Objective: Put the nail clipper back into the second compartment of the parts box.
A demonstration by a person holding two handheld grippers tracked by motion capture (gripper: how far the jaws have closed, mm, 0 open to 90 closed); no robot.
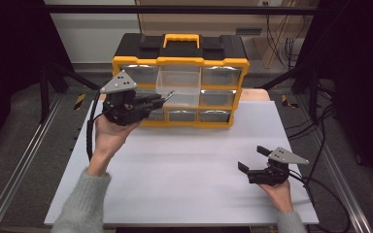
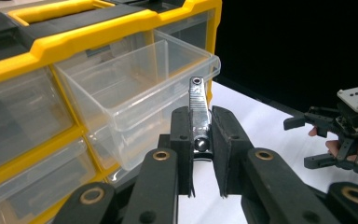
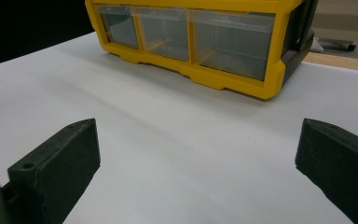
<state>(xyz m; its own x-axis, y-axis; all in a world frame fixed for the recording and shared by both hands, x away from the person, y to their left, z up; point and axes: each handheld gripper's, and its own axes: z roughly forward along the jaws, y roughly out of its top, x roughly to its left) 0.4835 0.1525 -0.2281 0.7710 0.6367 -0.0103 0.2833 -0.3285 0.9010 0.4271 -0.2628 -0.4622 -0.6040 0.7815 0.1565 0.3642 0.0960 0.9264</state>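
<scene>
We hold the metal tool (image 2: 199, 112) in our left claw (image 2: 200, 140) beside the open drawer (image 2: 135, 88), not yet dropped in; our right claw (image 1: 253, 158) gapes wide.

Light falls from above, even on white tabletop (image 1: 184, 165); surroundings at left and right edges fall to near black. Soft, faint shadows under organizer (image 1: 180, 77) and beside right hand-held gripper (image 1: 252, 160). Pale glare on clear pulled-out drawer (image 2: 130, 93) and bright glint along metal piece (image 2: 199, 116) in left hand-held gripper (image 2: 200, 140). High view soft, slightly grainy. Right gripper view: near jaws blurred, far organizer sharper.
</scene>
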